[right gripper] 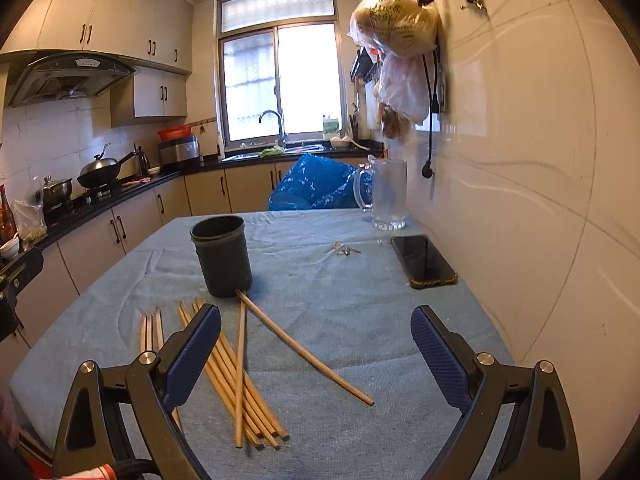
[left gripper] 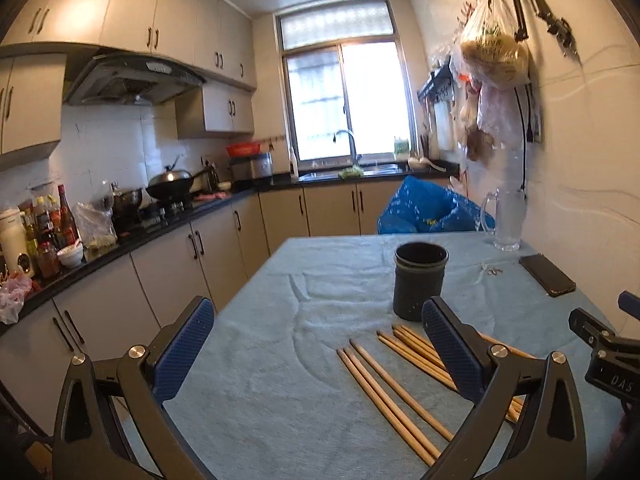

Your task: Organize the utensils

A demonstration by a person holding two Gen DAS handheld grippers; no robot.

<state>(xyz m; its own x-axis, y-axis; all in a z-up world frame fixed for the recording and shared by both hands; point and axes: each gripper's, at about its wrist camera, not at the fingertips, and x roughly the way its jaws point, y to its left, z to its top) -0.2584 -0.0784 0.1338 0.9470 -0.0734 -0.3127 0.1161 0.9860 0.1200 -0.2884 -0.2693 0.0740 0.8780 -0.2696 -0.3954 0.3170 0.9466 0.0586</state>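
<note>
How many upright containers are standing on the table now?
2: the black holder near the chopsticks, and the glass jug at the far edge by the wall. None seems hidden.

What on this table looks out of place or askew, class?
The chopsticks lie scattered on the tablecloth instead of standing in the black holder; one splays diagonally away from the pile. Both grippers are open and empty.

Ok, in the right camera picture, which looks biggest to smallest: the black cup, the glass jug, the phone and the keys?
1. The black cup looks biggest, but it sits nearer the camera.
2. and 3. The glass jug and the phone look about alike, so I can't rank them.
4. The keys look smallest.
</note>
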